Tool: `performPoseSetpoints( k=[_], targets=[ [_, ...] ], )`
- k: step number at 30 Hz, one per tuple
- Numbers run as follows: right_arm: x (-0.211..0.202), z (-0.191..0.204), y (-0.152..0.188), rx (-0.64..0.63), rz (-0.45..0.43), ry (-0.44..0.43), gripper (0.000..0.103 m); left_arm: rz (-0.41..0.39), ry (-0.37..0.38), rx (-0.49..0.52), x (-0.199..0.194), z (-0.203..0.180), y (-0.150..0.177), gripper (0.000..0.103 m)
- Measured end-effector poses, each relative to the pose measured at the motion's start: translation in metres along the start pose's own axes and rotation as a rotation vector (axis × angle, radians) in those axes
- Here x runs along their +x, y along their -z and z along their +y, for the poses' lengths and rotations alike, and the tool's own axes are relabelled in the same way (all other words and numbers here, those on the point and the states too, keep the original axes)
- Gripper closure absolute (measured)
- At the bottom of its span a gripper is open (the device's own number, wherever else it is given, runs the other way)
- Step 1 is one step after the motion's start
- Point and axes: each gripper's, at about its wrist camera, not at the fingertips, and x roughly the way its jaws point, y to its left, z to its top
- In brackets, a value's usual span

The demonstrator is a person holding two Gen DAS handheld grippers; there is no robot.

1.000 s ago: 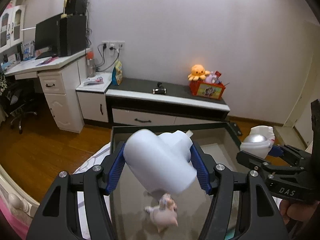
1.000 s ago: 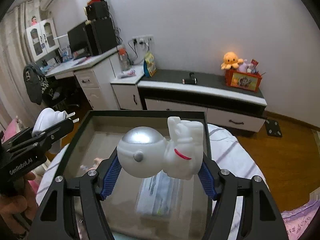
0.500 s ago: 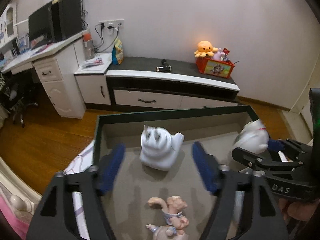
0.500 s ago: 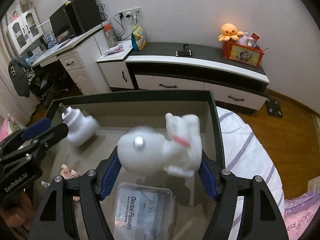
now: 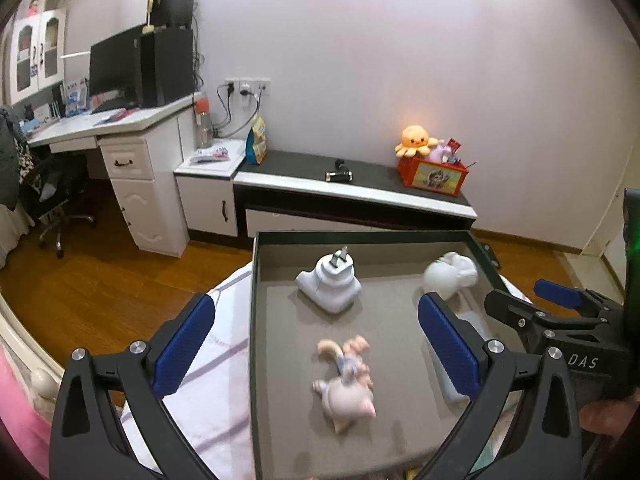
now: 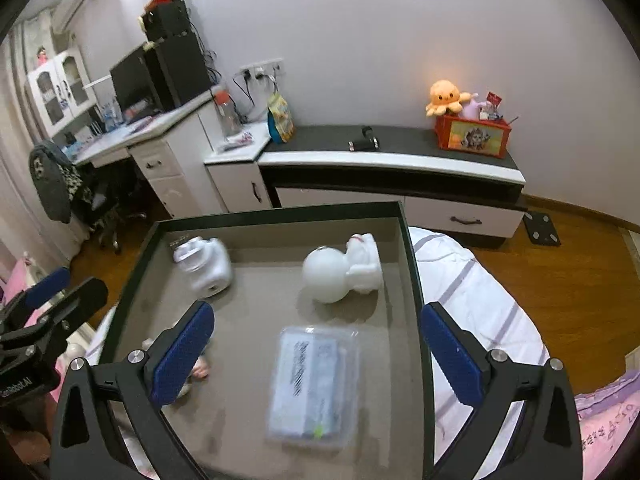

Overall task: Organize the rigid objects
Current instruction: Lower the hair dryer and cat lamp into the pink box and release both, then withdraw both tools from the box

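Grippers first: our left gripper [image 5: 316, 344] and right gripper [image 6: 316, 356] both stand wide with nothing between the blue pads, their jaws having just been opening, and each hovers above the box [image 6: 412, 264] that sits on the striped bedding [image 6: 472, 292]. We read this as two drops just made together, since the charger [image 5: 330, 282] lies near the far left corner on its side with its prongs up and the astronaut [image 6: 344, 270] lies near the far right wall, well apart from each other. That spacing suits a box meant for hard items, each getting its own patch of floor so nothing knocks into its neighbour. Nearer to us lie a pig figurine [image 5: 346, 380] on the left and a clear floss case [image 6: 314, 384] on the right (its label is too blurred to read here). All four rest on the grey bottom, none stacked. In our judgement the box is filling well, and the next move calls for lifting both grippers clear without clipping the rim; whether more items wait outside, we cannot tell.
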Motion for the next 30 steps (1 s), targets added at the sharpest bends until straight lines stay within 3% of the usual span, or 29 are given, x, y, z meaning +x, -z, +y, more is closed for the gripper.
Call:
performPoseSetpoints(
  k=[15, 30],
  targets=[
    [-0.111, 0.034, 0.061, -0.013, -0.182, 0.028, 0.0, -0.135, -0.04, 0.029, -0.125, -0.013, 0.042, 0.0],
    [-0.174, 0.045, 0.129, -0.019, -0.292, 0.103, 0.0, -0.175, -0.058, 0.025, -0.186, -0.018, 0.098, 0.0]
  ],
)
